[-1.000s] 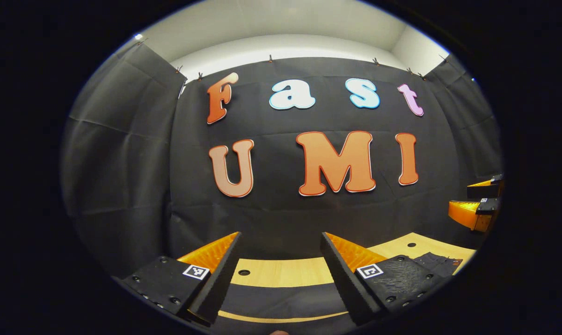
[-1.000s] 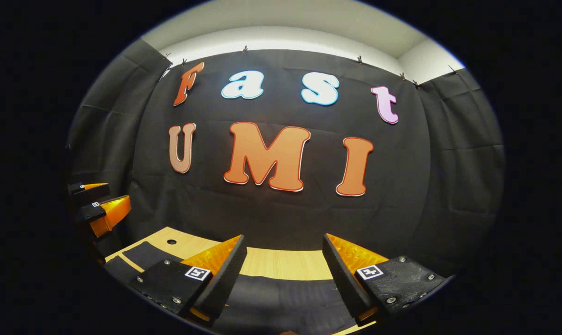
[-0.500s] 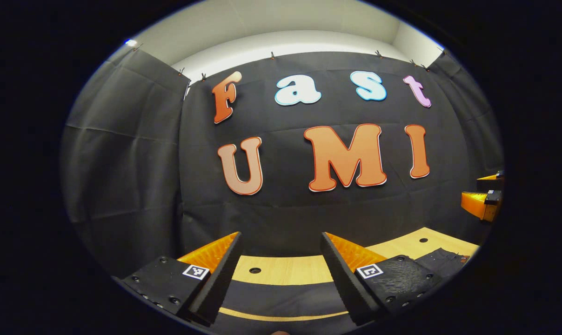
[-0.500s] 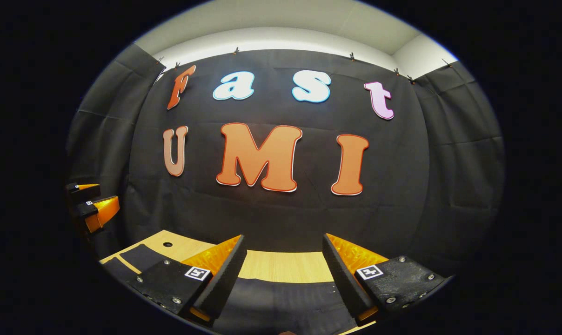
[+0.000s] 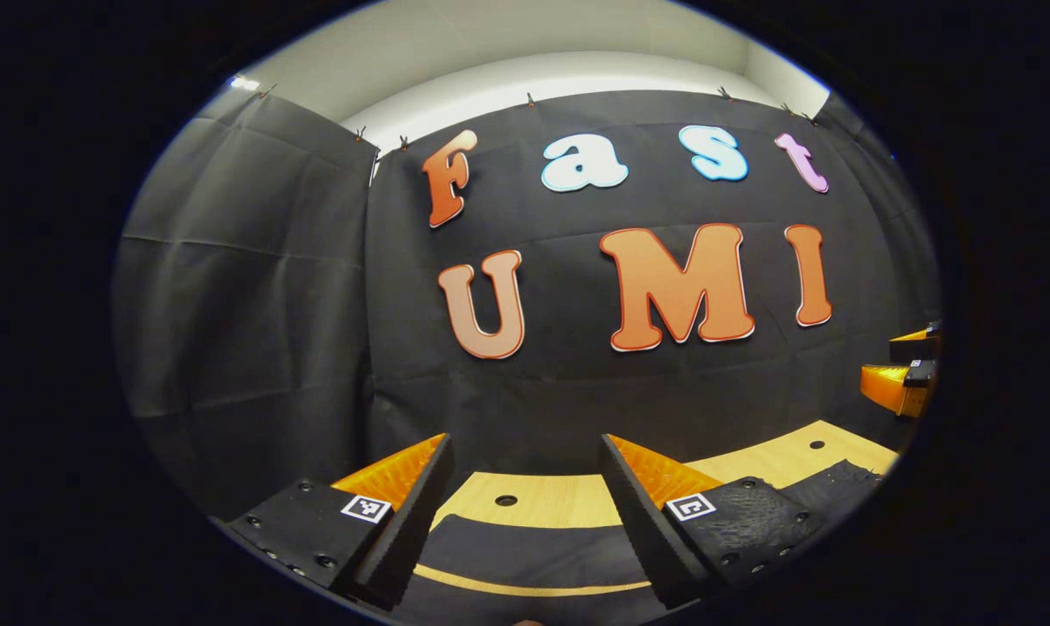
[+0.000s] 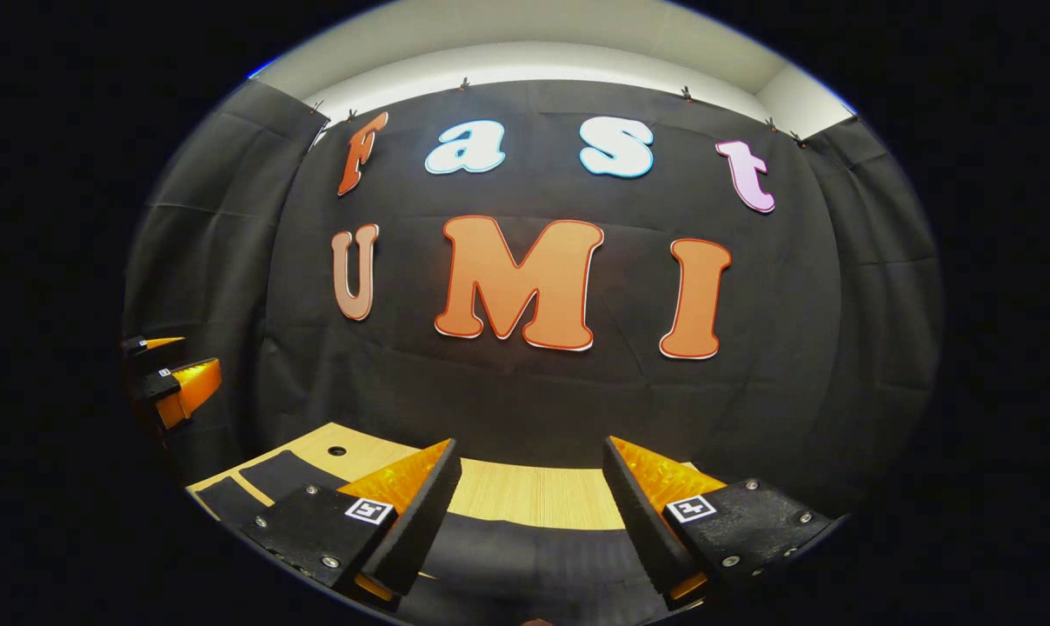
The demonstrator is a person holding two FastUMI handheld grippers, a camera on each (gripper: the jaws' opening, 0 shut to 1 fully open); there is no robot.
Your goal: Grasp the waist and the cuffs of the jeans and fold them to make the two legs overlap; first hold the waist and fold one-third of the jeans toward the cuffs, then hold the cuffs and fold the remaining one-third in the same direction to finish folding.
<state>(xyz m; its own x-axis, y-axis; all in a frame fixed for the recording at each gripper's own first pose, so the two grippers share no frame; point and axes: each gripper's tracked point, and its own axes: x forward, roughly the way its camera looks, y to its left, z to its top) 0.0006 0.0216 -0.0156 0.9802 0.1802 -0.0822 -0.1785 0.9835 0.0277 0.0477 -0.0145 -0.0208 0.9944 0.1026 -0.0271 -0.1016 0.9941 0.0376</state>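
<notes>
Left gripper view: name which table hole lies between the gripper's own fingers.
The near hole, seen in the gap of the open left gripper; the far hole lies off to the right.

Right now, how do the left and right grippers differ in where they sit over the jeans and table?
The left gripper has dark jeans and a table hole between its fingers; the right gripper frames jeans and plain wood of the table, with a hole off to its left. Each sees the other at its view's edge. Both are open, raised and holding nothing.
</notes>
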